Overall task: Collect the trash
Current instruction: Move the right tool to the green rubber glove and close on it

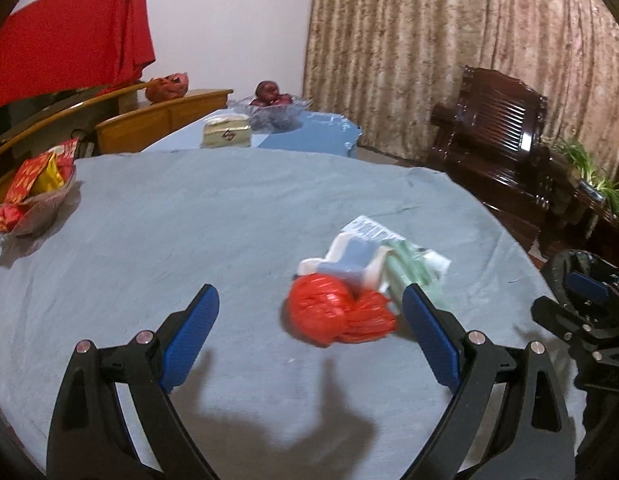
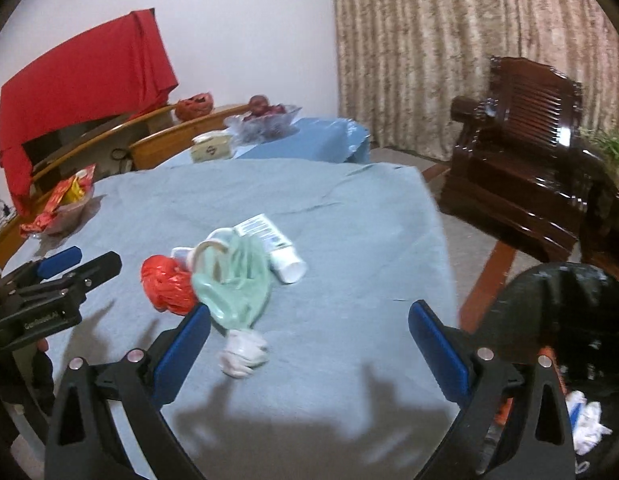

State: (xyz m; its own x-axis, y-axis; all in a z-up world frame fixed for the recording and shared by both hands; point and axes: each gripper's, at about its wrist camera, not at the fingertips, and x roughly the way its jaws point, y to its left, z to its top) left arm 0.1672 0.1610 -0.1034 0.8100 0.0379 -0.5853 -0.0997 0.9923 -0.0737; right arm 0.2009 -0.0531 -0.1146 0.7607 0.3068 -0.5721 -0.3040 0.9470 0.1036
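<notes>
Trash sits heaped on the blue-grey tablecloth [image 2: 349, 220], both grippers wide and holding nothing.
Left gripper [image 1: 311, 304] hovers beside the red bag [image 1: 337, 316]; right gripper [image 2: 309, 320] hangs over the crumpled tissue [image 2: 243, 354], mint bag [image 2: 233, 284] and white tube [image 2: 273, 246], black bin [image 2: 565, 320] alongside.

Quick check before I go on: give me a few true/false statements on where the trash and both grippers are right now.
1. Both grippers are open and hold nothing. True: left gripper, right gripper.
2. The red bag is in the bin. False: it lies on the table.
3. The white tube lies beside the green bag. True.
4. The black bin is empty. False: white scraps show inside.
</notes>
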